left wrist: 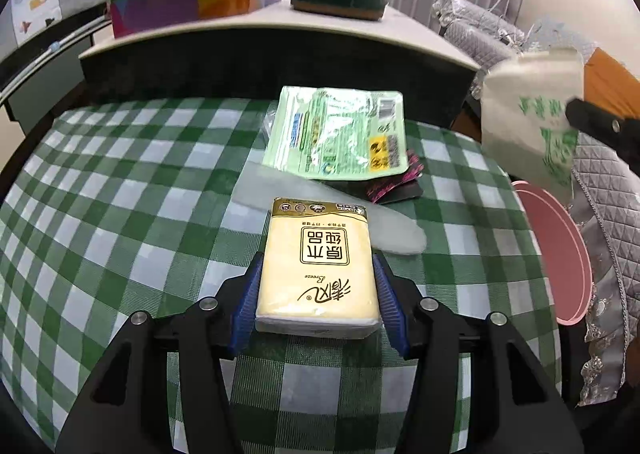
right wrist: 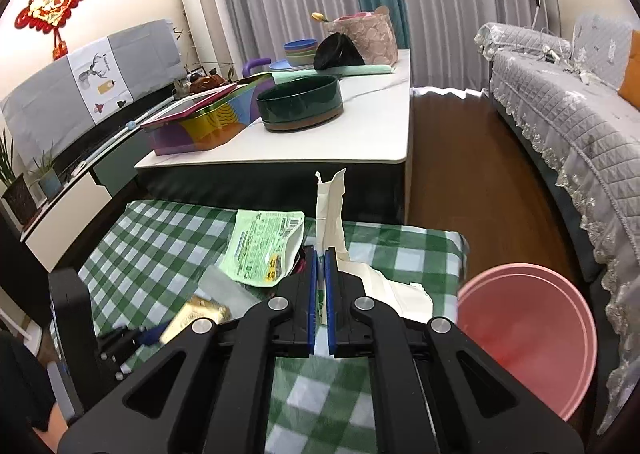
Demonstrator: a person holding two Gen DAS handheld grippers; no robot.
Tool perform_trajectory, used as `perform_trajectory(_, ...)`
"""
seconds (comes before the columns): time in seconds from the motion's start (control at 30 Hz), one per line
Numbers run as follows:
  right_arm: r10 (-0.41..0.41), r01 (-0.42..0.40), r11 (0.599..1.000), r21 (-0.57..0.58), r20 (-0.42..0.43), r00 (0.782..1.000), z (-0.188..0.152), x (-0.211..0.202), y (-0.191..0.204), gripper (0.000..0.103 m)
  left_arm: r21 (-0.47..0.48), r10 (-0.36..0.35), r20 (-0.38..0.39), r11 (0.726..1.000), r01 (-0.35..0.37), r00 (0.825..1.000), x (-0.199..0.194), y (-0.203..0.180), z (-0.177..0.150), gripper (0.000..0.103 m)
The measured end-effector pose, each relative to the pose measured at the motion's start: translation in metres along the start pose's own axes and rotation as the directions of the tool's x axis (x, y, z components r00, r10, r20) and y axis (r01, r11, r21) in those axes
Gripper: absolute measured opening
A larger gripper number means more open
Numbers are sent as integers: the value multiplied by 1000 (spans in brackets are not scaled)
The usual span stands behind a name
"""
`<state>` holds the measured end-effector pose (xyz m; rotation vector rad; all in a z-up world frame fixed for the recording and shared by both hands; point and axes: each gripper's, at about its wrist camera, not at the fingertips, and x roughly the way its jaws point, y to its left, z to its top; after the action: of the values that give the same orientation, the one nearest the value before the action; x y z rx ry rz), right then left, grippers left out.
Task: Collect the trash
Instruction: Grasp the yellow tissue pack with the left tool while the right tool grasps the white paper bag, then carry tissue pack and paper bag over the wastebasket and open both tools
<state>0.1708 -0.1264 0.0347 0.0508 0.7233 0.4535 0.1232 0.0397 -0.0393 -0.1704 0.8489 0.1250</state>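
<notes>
A yellow tissue pack (left wrist: 318,266) lies on the green-checked tablecloth (left wrist: 120,194). My left gripper (left wrist: 318,294) is shut on it, the blue pads against its two long sides. In the right wrist view the pack (right wrist: 196,314) looks blurred at the lower left. My right gripper (right wrist: 321,254) is shut on a white paper bag with green print (right wrist: 330,210), held above the table's right side. The same bag (left wrist: 532,126) hangs over a pink bin (left wrist: 560,254) in the left wrist view. A light green plastic packet (left wrist: 340,134) and a dark pink-and-black wrapper (left wrist: 396,182) lie further back.
A translucent film (left wrist: 396,234) lies under the tissue pack. The pink bin (right wrist: 528,334) stands on the floor at the table's right edge. Beyond is a low white table (right wrist: 360,142) with a colourful tin (right wrist: 208,118) and a dark green round box (right wrist: 300,102). A grey quilted sofa (right wrist: 580,126) stands at right.
</notes>
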Motion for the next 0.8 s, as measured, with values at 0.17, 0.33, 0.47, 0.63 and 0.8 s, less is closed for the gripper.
perform_trajectory(0.17,-24,24,1000,-10,4,1000,-11,-26,-6,4,16,-18,39,1000,17,999,-14,-6,1,52)
perform_trajectory(0.33,-43,44,999,-19,18,999,-20,-52,-12,4,41,-37,69,999,34,997,-28,-18,2,52)
perform_trajectory(0.47,-54,55,998,-7,30,998,-28,-71,-18,4,59,-54,85,997,49,995,-35,-27,1,52)
perform_trajectory(0.63,-77,77,997,10,37,996,-39,-86,-26,4,83,-77,103,994,69,992,-42,-39,0,52)
perform_trajectory(0.8,-105,105,994,16,43,994,-44,-92,-35,4,105,-98,116,991,86,988,-46,-51,1,52)
